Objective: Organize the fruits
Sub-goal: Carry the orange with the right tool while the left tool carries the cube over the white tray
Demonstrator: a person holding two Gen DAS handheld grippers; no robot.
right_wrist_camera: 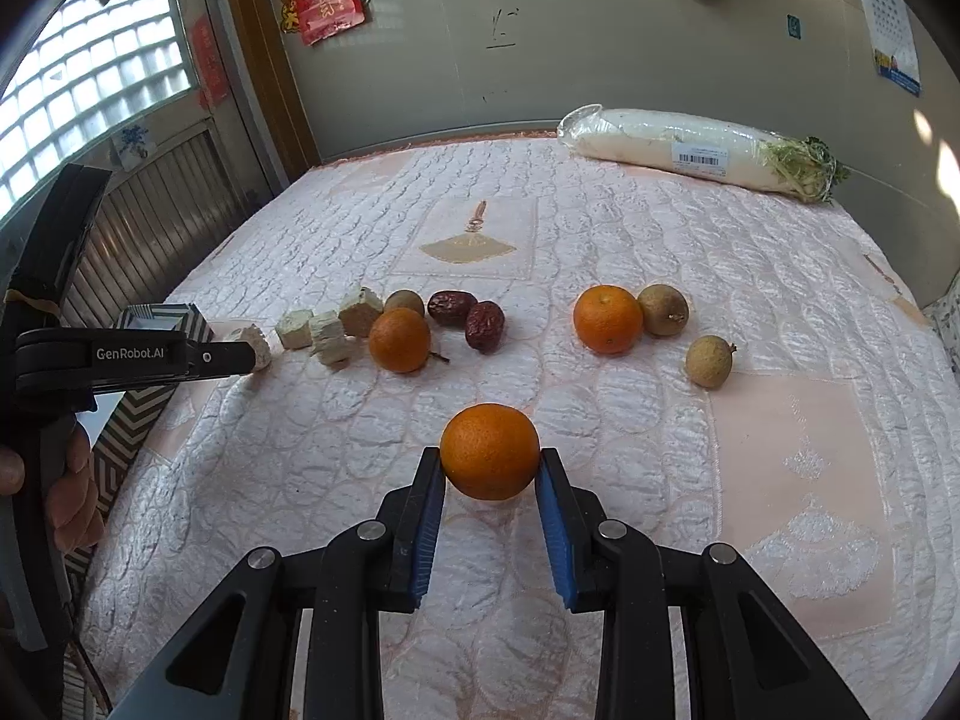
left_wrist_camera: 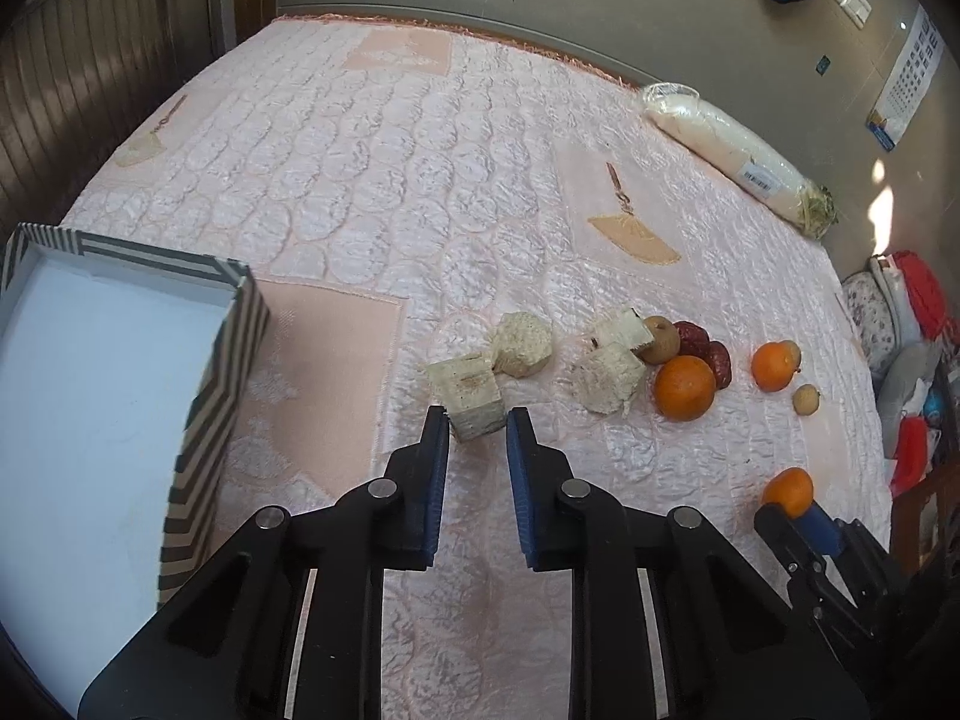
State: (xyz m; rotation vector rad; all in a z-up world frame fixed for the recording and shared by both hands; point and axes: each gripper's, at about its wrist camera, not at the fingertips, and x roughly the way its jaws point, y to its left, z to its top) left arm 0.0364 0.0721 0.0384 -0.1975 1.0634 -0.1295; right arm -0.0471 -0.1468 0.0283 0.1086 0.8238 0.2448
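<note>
My right gripper (right_wrist_camera: 489, 462) is shut on an orange (right_wrist_camera: 489, 451), which shows at the right in the left wrist view (left_wrist_camera: 789, 491). My left gripper (left_wrist_camera: 477, 420) is open, its tips on either side of a pale cut chunk (left_wrist_camera: 471, 393) on the bed. More pale chunks (left_wrist_camera: 606, 381), two oranges (left_wrist_camera: 685, 388) (left_wrist_camera: 774, 366), two red dates (right_wrist_camera: 485, 324) and brown longans (right_wrist_camera: 710, 361) lie on the pink quilt. A striped box (left_wrist_camera: 210, 396) with a white inside stands at the left.
A wrapped white radish (right_wrist_camera: 690, 150) lies at the bed's far edge by the wall. Clothes and bags (left_wrist_camera: 912, 348) pile beside the bed at the right. A radiator and window are on the left.
</note>
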